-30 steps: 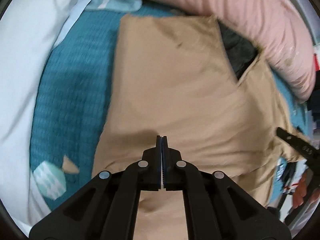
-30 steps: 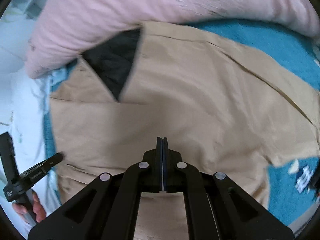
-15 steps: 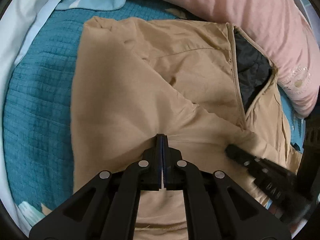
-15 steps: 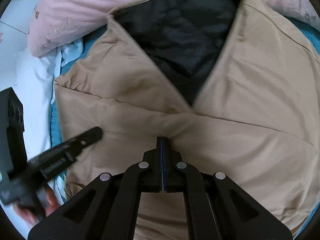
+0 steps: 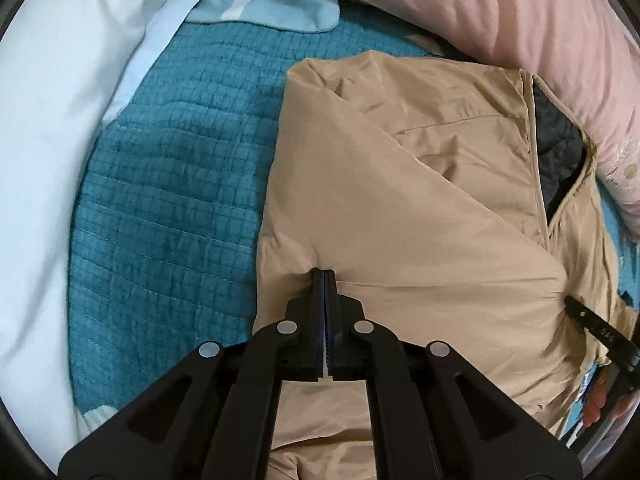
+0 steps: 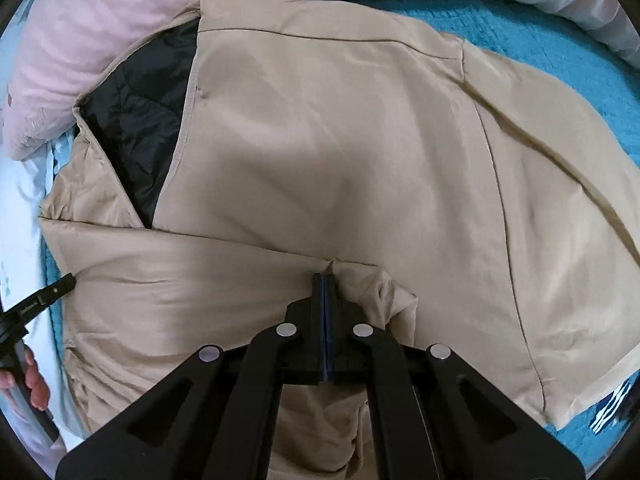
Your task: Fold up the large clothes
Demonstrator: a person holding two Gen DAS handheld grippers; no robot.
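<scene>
Both tongs clamp folds of a tan jacket [image 5: 420, 208] on a teal quilt [image 5: 168, 208]: left gripper [image 5: 324, 274] at lower centre, right gripper [image 6: 325, 278] likewise, a pink pillow [image 6: 100, 28] above.

The jacket [image 5: 404, 208] is plain tan all over, with a black quilted lining [image 6: 136, 120] showing at its open neck. It lies on a teal bedspread [image 5: 168, 184] stitched in a grid of small squares. The long pillow [image 6: 100, 32] behind is pale pink with faint embroidered leaves. A white pillow [image 5: 48, 120] and a pale blue cloth [image 5: 280, 12] lie at the far side. Both grippers [image 5: 324, 276] are black with silver rivets.
</scene>
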